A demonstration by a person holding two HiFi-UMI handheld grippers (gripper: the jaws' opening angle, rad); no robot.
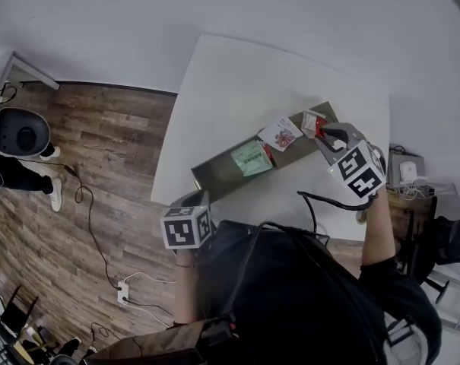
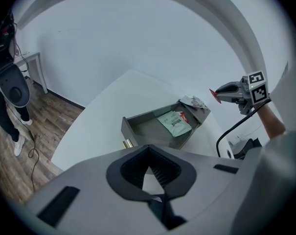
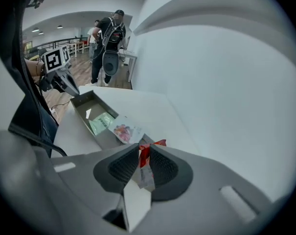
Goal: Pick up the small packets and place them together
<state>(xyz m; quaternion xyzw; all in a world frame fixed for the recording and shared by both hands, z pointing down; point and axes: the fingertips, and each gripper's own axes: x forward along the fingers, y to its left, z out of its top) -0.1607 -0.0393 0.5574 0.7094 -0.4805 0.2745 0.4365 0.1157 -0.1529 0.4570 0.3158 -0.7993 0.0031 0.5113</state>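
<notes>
A white desk carries a grey open drawer lying at a slant across it. The left tongs hang at the desk's near edge, just short of the drawer, pressed together with nothing between them. The right tongs are clamped on a small red-and-white packet, held at the drawer's far end. A green packet lies inside the drawer; a white flower-printed packet rests beside it.
</notes>
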